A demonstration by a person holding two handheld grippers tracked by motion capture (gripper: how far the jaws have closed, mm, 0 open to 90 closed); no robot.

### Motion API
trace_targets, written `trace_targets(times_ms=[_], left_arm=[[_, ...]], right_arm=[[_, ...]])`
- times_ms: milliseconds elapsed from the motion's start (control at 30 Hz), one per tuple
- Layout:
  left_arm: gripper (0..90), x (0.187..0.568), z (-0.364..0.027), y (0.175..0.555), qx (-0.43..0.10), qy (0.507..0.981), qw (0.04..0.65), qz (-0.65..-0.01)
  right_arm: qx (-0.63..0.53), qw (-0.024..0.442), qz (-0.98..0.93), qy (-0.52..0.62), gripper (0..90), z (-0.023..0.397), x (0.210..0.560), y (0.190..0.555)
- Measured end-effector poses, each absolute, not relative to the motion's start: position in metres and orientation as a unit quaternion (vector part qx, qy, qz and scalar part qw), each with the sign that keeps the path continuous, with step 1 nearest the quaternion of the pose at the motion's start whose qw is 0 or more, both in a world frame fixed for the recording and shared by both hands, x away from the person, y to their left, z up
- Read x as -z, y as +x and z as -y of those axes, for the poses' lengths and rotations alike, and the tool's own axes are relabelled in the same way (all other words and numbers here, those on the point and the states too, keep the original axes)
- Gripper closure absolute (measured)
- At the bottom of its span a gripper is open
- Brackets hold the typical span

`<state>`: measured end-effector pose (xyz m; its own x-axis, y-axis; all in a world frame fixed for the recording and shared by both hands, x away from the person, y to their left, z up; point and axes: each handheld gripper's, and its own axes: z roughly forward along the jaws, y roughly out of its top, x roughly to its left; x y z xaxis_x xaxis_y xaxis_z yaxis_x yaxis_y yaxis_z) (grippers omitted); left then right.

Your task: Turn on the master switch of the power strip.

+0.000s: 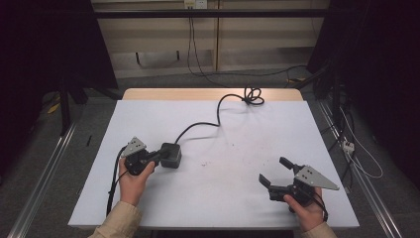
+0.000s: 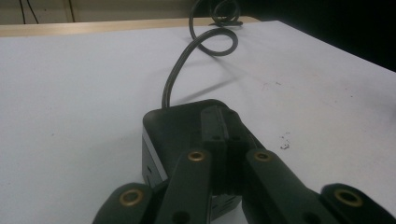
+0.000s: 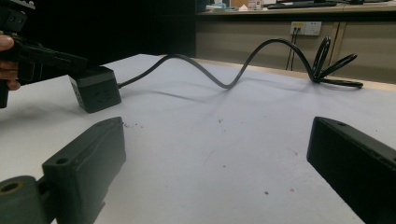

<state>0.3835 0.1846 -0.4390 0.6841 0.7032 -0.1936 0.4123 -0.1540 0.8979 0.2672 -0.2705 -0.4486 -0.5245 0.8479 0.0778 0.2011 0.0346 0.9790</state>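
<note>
From above, we've got our left gripper (image 1: 159, 156) with its fingers pressed together and resting on top of the black power cube (image 1: 171, 154) at the left of the counter (image 1: 237, 198), its cable (image 1: 208, 124) snaking off to the far edge. Down the left gripper view, those fingers (image 2: 215, 135) lie shut on the cube's top, not pinching it, so we judge the pick-up has yet to start. In the right gripper view, our right gripper (image 3: 215, 154) waits with fingers spread wide, well apart from the cube.
</note>
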Motion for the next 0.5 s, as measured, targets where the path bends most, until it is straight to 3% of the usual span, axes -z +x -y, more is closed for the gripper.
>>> trace_targets(times_ms=[500], left_arm=[[90.0,0.4387,-0.1833,0.3827,-0.14,0.747,0.53,-0.376]], right_arm=[[-0.571,0.284,-0.66,0.396,3.9,0.2702,0.4482,0.2668]])
